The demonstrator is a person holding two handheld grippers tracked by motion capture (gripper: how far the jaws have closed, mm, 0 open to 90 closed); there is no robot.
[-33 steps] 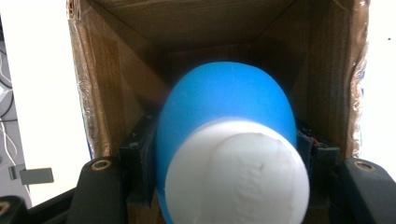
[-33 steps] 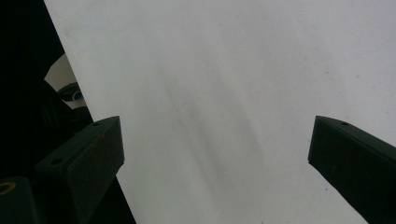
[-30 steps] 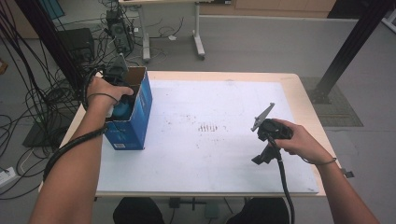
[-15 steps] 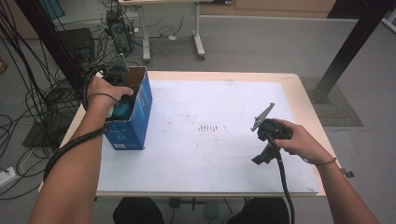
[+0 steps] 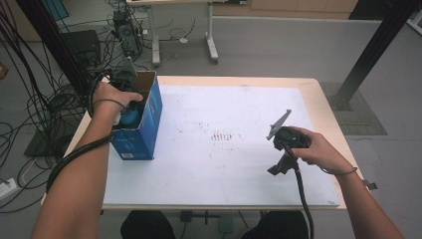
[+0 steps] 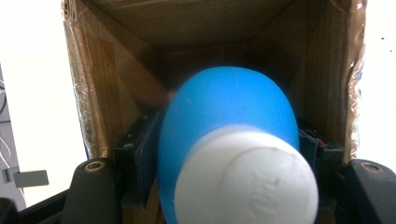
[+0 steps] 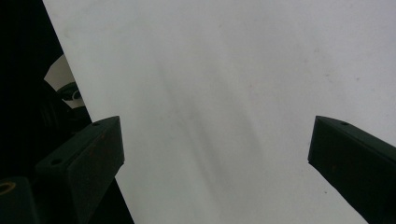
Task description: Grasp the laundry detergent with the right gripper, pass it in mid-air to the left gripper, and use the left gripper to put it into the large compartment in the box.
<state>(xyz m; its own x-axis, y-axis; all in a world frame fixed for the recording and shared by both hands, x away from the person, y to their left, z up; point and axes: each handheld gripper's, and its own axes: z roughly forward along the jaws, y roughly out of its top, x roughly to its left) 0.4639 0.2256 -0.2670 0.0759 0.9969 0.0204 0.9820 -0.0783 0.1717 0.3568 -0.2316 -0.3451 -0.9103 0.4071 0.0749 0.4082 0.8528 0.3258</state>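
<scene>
A blue rubber bulb with a white cap (image 6: 229, 135) sits between the pads of my left gripper (image 6: 229, 144), down inside an open blue cardboard box (image 5: 144, 132) at the table's left. Its jaws have just been opening, and the bulb still fills the gap and touches both pads. From above, the left hand (image 5: 112, 97) reaches into the box and a bit of blue bulb (image 5: 130, 117) shows. My right gripper (image 5: 277, 168) is held low over the white table top (image 5: 209, 164) at the right. Its jaws (image 7: 215, 135) stand wide open with nothing between them.
The box's brown inner walls (image 6: 107, 93) close in around the left gripper. Cables (image 5: 45, 114) and equipment lie on the floor left of the table. A black post (image 5: 373, 45) stands at the far right, and another table's legs (image 5: 211, 30) stand behind.
</scene>
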